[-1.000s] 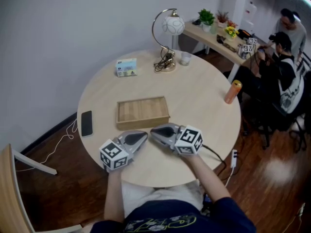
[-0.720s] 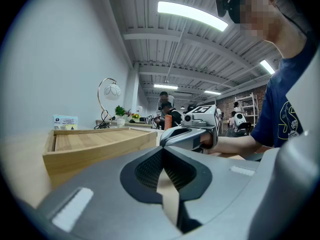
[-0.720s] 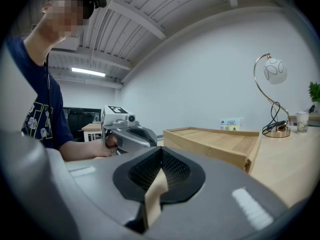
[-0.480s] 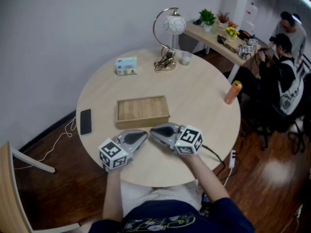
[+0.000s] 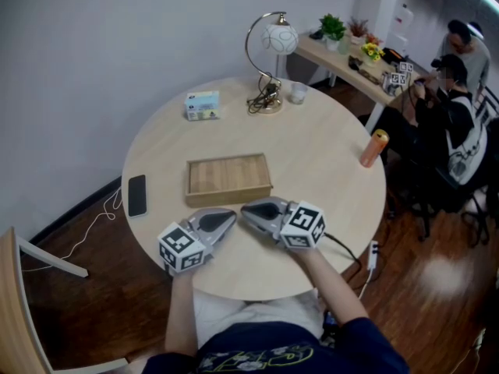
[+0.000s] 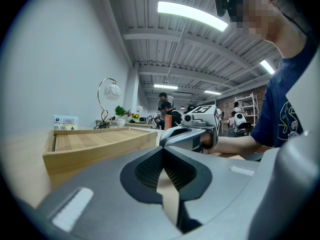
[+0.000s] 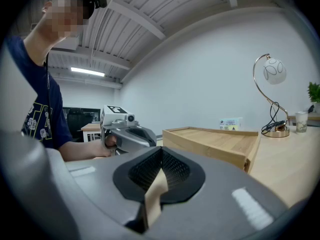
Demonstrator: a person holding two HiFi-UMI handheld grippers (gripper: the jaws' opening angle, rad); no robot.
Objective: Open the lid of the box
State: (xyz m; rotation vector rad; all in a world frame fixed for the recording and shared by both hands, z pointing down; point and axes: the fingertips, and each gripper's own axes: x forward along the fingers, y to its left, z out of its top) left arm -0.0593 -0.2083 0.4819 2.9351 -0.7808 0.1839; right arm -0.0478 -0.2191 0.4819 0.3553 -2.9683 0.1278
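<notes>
Left claw (image 5: 231,216), right claw (image 5: 244,209) over table (image 5: 320,150)

We saw a box (image 5: 228,179) of pale, matt wood with straight grain on a smooth, light wood-look tabletop (image 5: 327,154). The left gripper (image 5: 231,217) and the right gripper (image 5: 245,209) had matt grey plastic shells and black ribbed pads (image 6: 148,170). The lamp (image 5: 278,40) had a shiny brass-coloured metal stem. The floor (image 5: 444,287) was glossy dark wood.

Bright ceiling strip lights (image 6: 190,14); gripper views bulge, edges dark.
</notes>
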